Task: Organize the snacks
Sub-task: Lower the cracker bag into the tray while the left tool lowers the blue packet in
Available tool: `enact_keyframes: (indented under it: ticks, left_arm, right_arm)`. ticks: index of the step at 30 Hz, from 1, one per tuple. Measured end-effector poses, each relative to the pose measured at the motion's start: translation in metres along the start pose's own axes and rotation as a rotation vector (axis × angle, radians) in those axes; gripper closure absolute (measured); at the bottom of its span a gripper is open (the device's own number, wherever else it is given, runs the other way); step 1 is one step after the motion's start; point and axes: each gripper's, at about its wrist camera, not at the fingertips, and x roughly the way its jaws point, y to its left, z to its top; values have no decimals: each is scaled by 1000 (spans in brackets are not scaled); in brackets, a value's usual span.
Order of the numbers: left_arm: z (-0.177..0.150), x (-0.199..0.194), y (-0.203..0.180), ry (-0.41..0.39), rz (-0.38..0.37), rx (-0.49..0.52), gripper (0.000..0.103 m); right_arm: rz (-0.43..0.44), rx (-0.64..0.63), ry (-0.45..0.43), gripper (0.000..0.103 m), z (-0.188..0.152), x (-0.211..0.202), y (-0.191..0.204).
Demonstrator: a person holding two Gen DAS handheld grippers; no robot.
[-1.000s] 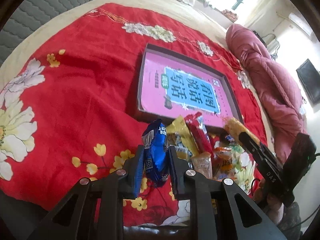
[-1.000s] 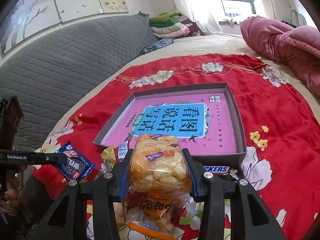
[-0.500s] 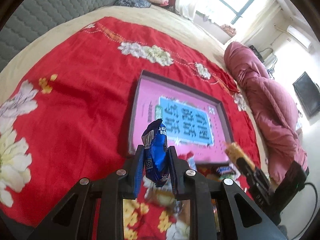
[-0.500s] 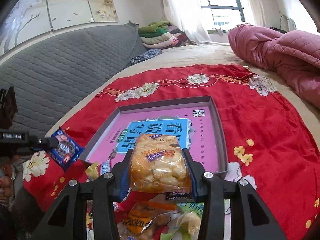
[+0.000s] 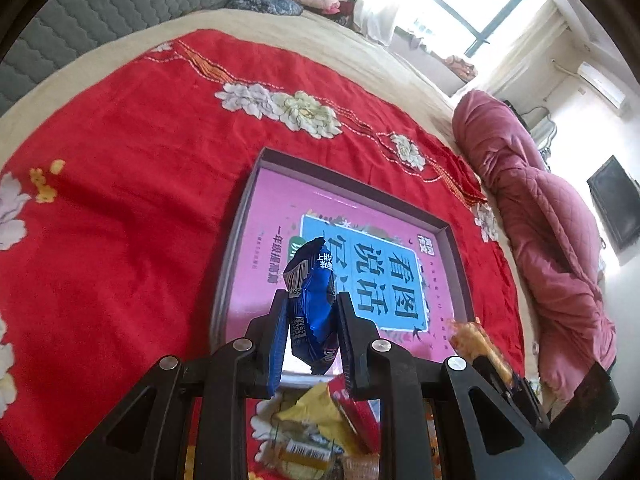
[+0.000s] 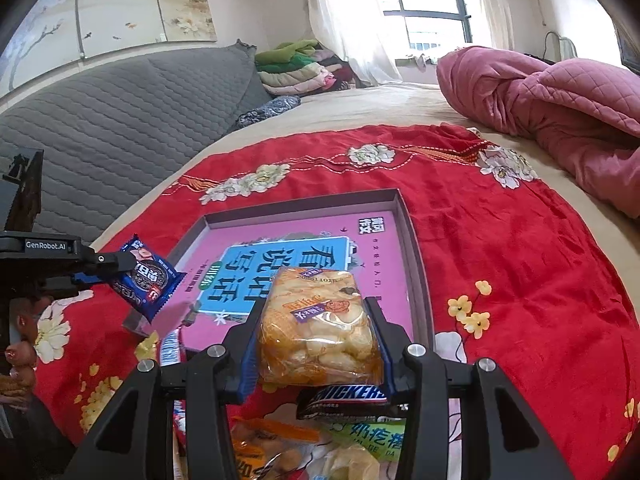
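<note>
Snacks: blue cookie packet [image 5: 310,312] pinched in left jaws, clear orange-tinted crisp bag [image 6: 318,332] in right.

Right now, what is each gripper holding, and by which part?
The left gripper pinches a blue cookie packet by its lower half, the top end sticking out. The right gripper clamps a clear bag of orange crackers across its lower sides.

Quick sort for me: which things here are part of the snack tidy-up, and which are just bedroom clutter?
Part of the job:
- blue cookie packet in the left gripper
- yellow snack bag in the right gripper
- pink tray
- Snickers bar
- loose snack pile

Lying about:
- pink quilt
- folded clothes
- red floral cloth
</note>
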Motion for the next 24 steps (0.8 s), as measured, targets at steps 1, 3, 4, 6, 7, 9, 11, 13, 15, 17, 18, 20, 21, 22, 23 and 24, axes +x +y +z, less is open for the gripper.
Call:
enact_keyframes:
  ticks: [1,3,4,6,7,9,11,13,15,17,18,20,21,22,23,24]
  left_arm:
    - [0,2,0,3,0,-2,79]
    - [0,9,0,10,-7,-2,79]
    - [-1,12,1,12,-5,-3,79]
    - [-1,18,2,19,-9,-7,79]
    - [-2,20,2,20,-7,-8,79]
    - [-2,24,3,25,-10,-10,79]
    - [-2,28,4,25,-10,-8,79]
    - [-2,32,5,27,-4,-10,79]
    - [-4,35,7,37,-2,-15,79]
    - [-6,37,7,38,1,-14,79]
    - [-6,37,7,38,2,-11,79]
    - [-7,37,5,39,9,-1,79]
    - [-7,37,5,39,12,3,79]
    - [-8,38,4,40,17,6,79]
    - [-8,38,4,41,17,8,78]
    - [-9,39,4,44,11,8,78]
  right_arm:
    - [-5,2,2,57,0,2,-1]
    - [-17,8,5,57,-1,4,-4]
    - [-21,12,7,57,-1,6,-5]
    - [-31,18,8,57,-1,8,-7]
    - [-34,18,7,57,-1,9,-8]
    - [-47,15,2,57,-1,10,-9]
    - [-56,12,-1,57,0,12,-10]
    - [-62,6,0,57,0,14,-11]
    - [-71,2,3,57,0,16,-12]
    - [-75,-2,6,57,-1,18,-11]
    - [-77,-5,7,57,-1,19,-11]
    - [-81,-12,10,57,-1,21,-10]
    - [-84,-14,11,57,-1,23,-10]
    - [-87,-16,12,57,-1,24,-9]
    - [-90,-18,14,57,0,26,-9]
    - [-94,-19,16,57,0,27,-10]
